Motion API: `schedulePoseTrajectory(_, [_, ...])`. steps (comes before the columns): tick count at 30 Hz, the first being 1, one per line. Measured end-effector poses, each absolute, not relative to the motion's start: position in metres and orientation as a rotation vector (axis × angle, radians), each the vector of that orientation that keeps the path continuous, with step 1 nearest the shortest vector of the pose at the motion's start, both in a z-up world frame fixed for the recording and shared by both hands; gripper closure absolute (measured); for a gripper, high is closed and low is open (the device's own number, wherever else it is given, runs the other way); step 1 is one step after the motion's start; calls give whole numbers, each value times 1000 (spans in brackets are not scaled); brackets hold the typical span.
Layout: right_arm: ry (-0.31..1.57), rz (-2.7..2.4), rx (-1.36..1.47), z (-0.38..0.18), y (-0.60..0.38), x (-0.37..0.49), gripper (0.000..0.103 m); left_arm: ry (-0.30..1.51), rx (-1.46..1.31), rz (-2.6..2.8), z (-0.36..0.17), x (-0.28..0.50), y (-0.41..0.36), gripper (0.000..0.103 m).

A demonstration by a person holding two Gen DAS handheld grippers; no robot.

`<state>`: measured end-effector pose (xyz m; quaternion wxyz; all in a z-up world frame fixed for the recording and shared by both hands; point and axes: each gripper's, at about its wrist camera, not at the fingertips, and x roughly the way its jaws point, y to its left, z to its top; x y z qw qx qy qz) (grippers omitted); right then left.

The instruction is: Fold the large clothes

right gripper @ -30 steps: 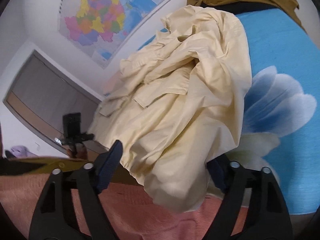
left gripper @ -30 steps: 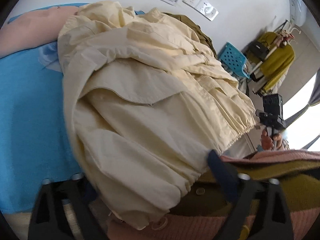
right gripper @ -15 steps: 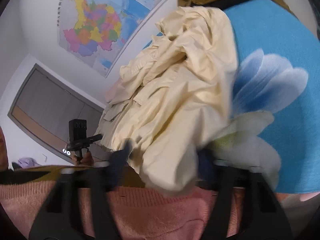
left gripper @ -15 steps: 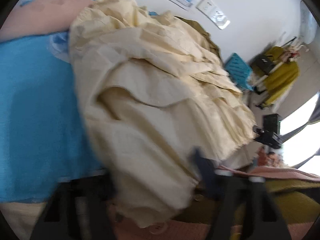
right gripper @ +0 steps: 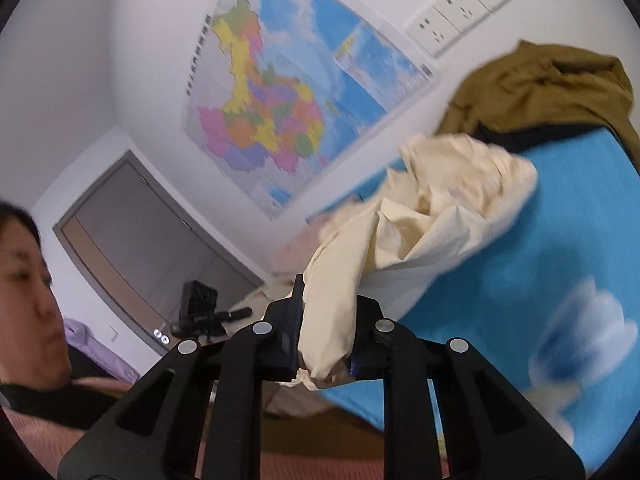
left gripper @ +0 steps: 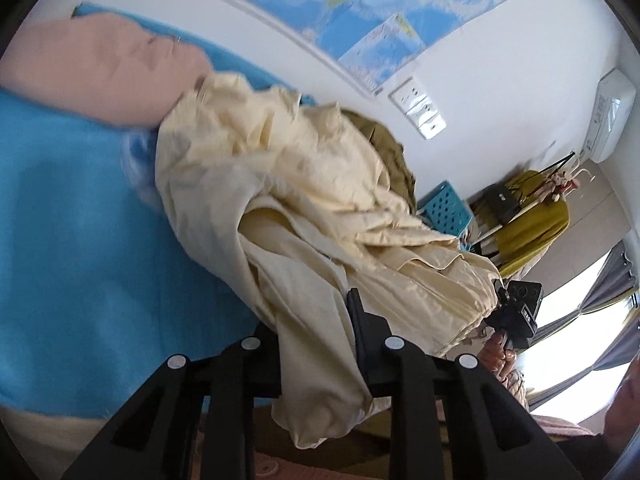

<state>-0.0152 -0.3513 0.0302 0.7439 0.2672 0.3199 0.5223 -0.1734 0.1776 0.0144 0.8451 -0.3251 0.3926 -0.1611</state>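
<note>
jacket (left gripper: 280,184) on bedspread (left gripper: 80,248)

Cream jacket (left gripper: 280,184), blue floral bedsheet (right gripper: 520,320), olive garment (right gripper: 532,92), multicolour map (right gripper: 272,120), pink pillow (left gripper: 100,68)

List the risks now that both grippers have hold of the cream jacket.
1. The cream jacket is bunched, so each gripper, left and right, may pinch several layers and lift it twisted.
2. The far end lies against the olive garment; lifting could drag it along.

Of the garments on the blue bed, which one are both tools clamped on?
The cream jacket: its fabric is pinched in both tools. The olive garment lies untouched by the wall.
</note>
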Motion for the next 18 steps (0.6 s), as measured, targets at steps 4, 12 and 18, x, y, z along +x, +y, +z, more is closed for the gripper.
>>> schedulePoseTrajectory(4, [689, 1148, 627, 44, -345, 17, 86, 821, -684, -347, 30, -153, 180, 80])
schedulePoseTrajectory(12, [675, 1112, 636, 77, -318, 86, 86, 820, -649, -330, 64, -97, 206, 78])
schedulePoseTrajectory(18, [729, 1064, 632, 81, -287, 149, 86, 858, -673, -281, 71, -36, 231, 78])
